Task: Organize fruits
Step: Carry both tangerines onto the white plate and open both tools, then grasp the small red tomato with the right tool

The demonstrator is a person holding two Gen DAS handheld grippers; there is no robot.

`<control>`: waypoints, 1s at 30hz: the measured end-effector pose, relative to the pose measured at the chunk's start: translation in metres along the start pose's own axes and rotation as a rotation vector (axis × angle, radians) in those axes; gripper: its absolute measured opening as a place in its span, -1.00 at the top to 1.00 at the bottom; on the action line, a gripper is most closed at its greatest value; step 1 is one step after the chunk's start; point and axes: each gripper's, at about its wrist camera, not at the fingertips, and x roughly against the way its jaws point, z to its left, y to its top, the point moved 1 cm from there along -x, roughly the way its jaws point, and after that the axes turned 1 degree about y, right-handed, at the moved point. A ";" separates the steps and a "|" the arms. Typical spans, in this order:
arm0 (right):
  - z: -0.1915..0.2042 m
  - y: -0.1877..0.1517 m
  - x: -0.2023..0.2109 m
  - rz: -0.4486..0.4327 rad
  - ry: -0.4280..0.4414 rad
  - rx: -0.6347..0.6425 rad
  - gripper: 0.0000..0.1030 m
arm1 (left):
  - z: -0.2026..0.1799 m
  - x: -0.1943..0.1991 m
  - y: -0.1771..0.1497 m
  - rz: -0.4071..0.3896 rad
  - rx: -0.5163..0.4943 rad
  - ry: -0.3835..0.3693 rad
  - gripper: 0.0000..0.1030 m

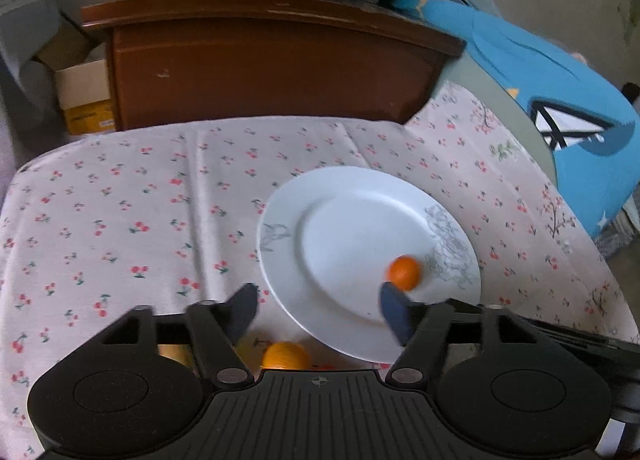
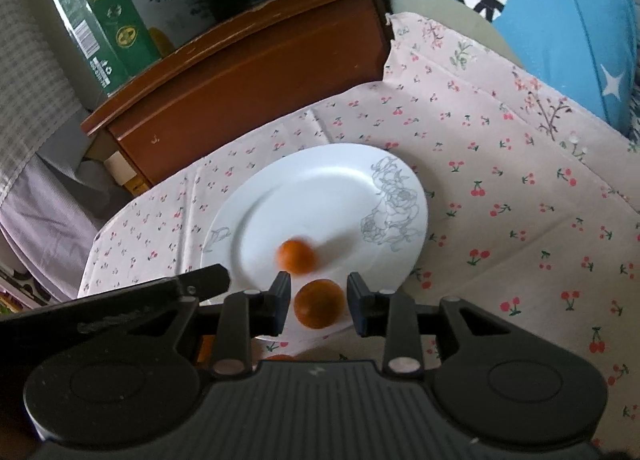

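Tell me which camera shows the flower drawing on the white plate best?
The right wrist view: the flower drawing on the white plate is sharp, its line-drawn petals distinct. The left wrist view shows the same drawing blurred into grey scribbles.

Tablecloth [image 1: 120, 220]: pale fabric, small red cherry print, creased, spread over the work surface.
Wooden cabinet [image 1: 260, 72]: dark brown, directly behind the cloth.
Green carton [image 2: 108, 28]: stands on the cabinet top, left end.
Blue pillow [image 2: 560, 12]: right of the cabinet, white star visible.
Cardboard box [image 1: 84, 96]: open, left of the cabinet.
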 end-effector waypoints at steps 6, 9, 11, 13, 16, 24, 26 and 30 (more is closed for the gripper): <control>0.001 -0.002 0.006 -0.001 0.012 0.002 0.36 | -0.002 0.016 -0.002 -0.016 -0.029 -0.011 -0.52; 0.002 -0.003 0.014 -0.011 0.015 0.011 0.32 | -0.002 0.025 -0.006 -0.019 -0.052 0.006 -0.53; 0.002 -0.006 0.021 -0.017 0.015 0.016 0.32 | -0.001 0.031 -0.009 -0.017 -0.059 0.023 -0.53; 0.000 -0.009 0.027 -0.015 0.019 0.016 0.31 | 0.002 0.036 -0.013 -0.015 -0.057 0.024 -0.53; -0.002 -0.016 0.036 -0.010 0.018 0.012 0.31 | 0.006 0.044 -0.019 -0.017 -0.054 0.035 -0.54; -0.010 -0.041 0.061 0.010 0.008 -0.015 0.31 | 0.019 0.063 -0.040 0.004 -0.010 0.064 -0.54; -0.010 -0.048 0.066 0.022 0.009 -0.010 0.31 | 0.021 0.066 -0.046 0.013 -0.007 0.067 -0.54; -0.006 -0.063 0.071 0.047 0.017 0.001 0.31 | 0.025 0.072 -0.058 0.036 0.002 0.077 -0.54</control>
